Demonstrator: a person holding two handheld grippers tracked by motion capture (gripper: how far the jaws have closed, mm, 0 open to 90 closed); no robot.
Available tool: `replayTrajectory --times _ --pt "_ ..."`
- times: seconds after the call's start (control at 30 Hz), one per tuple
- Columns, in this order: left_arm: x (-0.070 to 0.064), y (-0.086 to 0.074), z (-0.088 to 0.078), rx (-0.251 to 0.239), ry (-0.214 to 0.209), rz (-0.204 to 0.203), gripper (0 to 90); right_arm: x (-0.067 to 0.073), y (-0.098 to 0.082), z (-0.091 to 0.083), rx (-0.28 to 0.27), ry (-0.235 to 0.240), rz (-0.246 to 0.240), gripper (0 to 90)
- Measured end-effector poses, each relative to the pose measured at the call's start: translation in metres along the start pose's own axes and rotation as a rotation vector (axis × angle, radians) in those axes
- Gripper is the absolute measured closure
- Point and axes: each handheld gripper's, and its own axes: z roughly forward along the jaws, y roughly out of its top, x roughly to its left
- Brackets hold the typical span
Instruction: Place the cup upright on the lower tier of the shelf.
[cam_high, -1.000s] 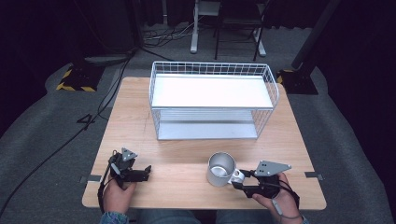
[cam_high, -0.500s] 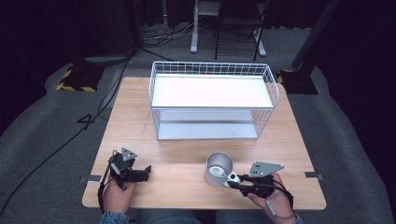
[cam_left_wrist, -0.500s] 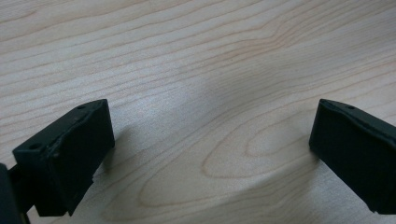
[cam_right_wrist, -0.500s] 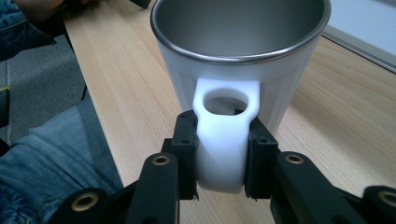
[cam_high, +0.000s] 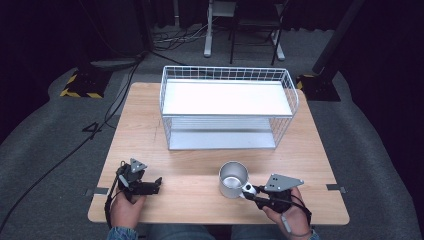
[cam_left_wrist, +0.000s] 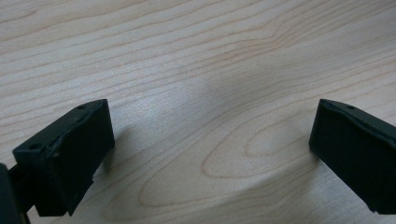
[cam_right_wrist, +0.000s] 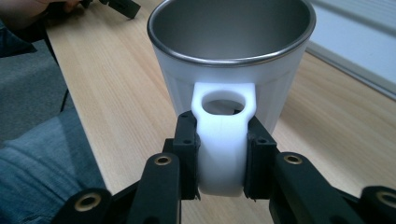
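Note:
A white mug with a steel inside (cam_high: 233, 178) stands upright on the wooden table (cam_high: 200, 165) near its front edge. My right gripper (cam_high: 250, 190) is shut on the mug's white handle (cam_right_wrist: 223, 140), its two black pads pressing the handle from both sides. The mug's open mouth (cam_right_wrist: 231, 25) faces up. At the front left, my left gripper (cam_high: 156, 184) rests low over the table with its jaws wide open. Between its fingers (cam_left_wrist: 70, 154) there is bare wood.
A white wire basket rack (cam_high: 227, 107) with a white top shelf stands at the back middle of the table. The table's front edge runs close behind both hands. Chair and stand legs (cam_high: 240, 30) lie on the grey floor beyond.
The right gripper and the mug have shifted slightly left along the front of the table. The left gripper has stayed put.

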Motion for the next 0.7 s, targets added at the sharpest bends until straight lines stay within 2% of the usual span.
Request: replayTrajectory --times 0.13,0.17,0.43,0.67,0.7 --pt "-0.001 0.0 0.0 -0.001 0.001 -0.003 0.4 -0.002 0.0 -0.002 -0.04 -0.015 0.005 71.6" --pt "-0.001 0.0 0.0 0.0 0.0 -0.002 0.4 -0.003 0.002 -0.005 -0.064 -0.031 0.004 71.6" --pt "-0.001 0.0 0.0 0.001 0.0 0.003 0.3 -0.012 0.013 -0.009 -0.09 -0.051 0.017 71.6" --pt "-0.001 0.0 0.0 0.0 0.001 0.0 0.4 -0.031 0.034 -0.009 -0.113 -0.083 0.048 71.6" --pt "-0.001 -0.001 -0.001 0.001 0.0 0.0 0.4 -0.04 0.04 -0.005 -0.122 -0.087 0.071 71.6"
